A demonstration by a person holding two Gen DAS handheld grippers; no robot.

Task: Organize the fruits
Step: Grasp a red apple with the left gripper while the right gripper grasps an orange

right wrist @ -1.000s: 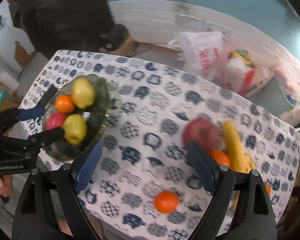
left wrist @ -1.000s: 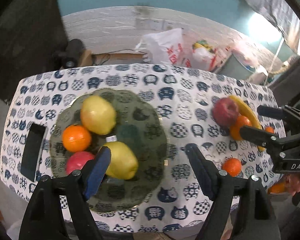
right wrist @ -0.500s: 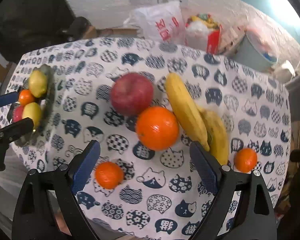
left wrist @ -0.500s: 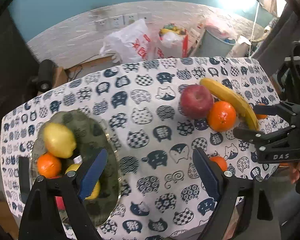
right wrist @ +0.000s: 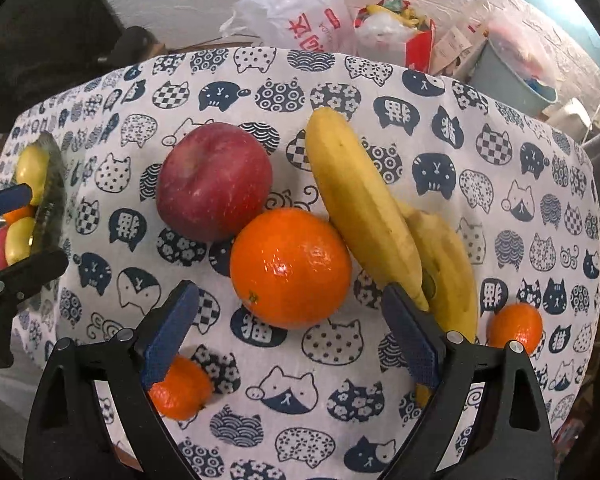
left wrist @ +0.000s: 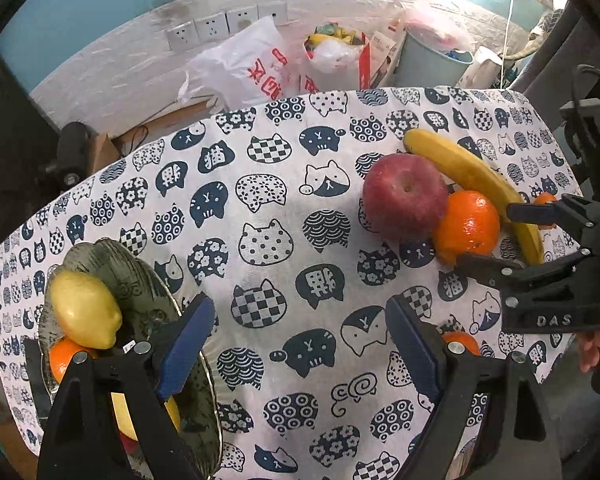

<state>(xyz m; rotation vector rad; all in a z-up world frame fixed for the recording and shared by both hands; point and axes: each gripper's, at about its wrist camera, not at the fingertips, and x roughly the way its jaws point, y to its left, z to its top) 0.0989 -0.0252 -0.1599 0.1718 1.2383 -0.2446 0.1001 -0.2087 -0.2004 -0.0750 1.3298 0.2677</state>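
Right claw (right wrist: 290,332) opening over large orange (right wrist: 291,267) (pads clear of it), left claw (left wrist: 296,344) wide, empty, above bare worktop (left wrist: 284,208) beside green plate (left wrist: 148,300).

Table covered by a white tablecloth (left wrist: 284,208) printed with navy cat heads. Beyond the far table edge, 12 o'clock: white plastic bag (right wrist: 300,16) with red lettering, slumped on the floor. Just beside it, toward 1 o'clock: red-and-white bag (right wrist: 396,32), open, mixed contents, not identifiable. At 2 o'clock: pale blue bin (right wrist: 512,76), liner inside. White wall sockets (left wrist: 224,26) in a row at 11 o'clock. Dark cylindrical object (left wrist: 70,152) at 9 o'clock, off the table.
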